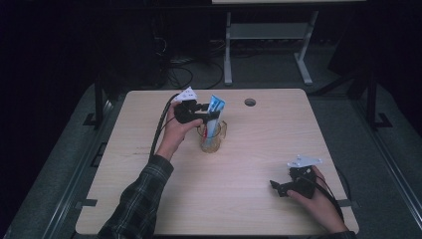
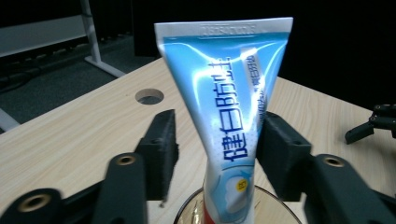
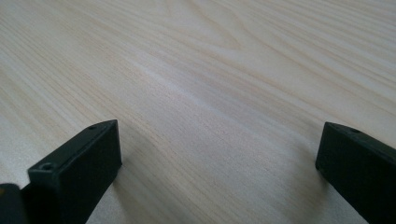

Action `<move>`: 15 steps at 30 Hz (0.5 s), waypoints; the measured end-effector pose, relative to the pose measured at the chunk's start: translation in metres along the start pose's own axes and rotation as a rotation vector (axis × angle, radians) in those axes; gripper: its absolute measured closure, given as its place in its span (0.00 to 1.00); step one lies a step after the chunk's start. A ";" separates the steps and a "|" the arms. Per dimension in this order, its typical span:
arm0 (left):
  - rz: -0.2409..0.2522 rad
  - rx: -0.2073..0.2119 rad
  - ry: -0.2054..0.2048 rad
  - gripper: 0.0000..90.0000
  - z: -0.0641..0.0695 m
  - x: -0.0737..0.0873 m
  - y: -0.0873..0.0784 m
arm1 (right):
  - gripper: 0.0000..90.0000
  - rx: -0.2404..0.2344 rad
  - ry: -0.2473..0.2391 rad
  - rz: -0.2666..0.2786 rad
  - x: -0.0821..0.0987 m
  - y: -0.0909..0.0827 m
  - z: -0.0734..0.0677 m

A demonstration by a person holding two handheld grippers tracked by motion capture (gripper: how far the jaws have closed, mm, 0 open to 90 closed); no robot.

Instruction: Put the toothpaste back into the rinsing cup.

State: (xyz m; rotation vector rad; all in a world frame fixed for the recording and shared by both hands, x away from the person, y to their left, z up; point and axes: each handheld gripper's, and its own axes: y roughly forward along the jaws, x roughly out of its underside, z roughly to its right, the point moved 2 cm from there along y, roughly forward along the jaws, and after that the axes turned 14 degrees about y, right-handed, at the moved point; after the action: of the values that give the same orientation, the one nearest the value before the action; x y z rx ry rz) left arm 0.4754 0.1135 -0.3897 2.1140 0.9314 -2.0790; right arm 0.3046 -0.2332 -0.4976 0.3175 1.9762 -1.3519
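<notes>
A blue and white toothpaste tube (image 1: 215, 112) stands crimped end up in a clear glass cup (image 1: 213, 140) near the table's middle back. My left gripper (image 1: 206, 113) is open around the tube's upper part. In the left gripper view the tube (image 2: 229, 102) rises between the jaws: the right jaw touches it, and the left jaw stands a little apart. The cup's rim (image 2: 187, 212) shows just below. My right gripper (image 1: 277, 188) rests open near the table's front right, with bare wood between its jaws (image 3: 219, 149).
The light wooden table (image 1: 249, 199) has a round cable hole (image 1: 250, 102) at the back, right of the cup. A white desk frame (image 1: 268, 35) stands on the dark floor beyond. The right gripper (image 2: 373, 123) also appears far off in the left gripper view.
</notes>
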 end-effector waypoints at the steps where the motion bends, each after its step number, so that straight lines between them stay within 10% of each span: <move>1: -0.002 -0.001 -0.004 0.51 0.000 0.000 0.000 | 0.00 0.000 0.000 0.000 0.000 0.000 0.000; 15: -0.017 -0.012 -0.042 0.30 0.000 -0.004 -0.010 | 0.00 0.000 0.000 0.000 0.001 0.000 0.000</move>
State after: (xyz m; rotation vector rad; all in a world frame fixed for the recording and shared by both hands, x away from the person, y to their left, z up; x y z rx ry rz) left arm 0.4715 0.1197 -0.3821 2.0555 0.9577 -2.1122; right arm 0.3038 -0.2333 -0.4976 0.3172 1.9764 -1.3516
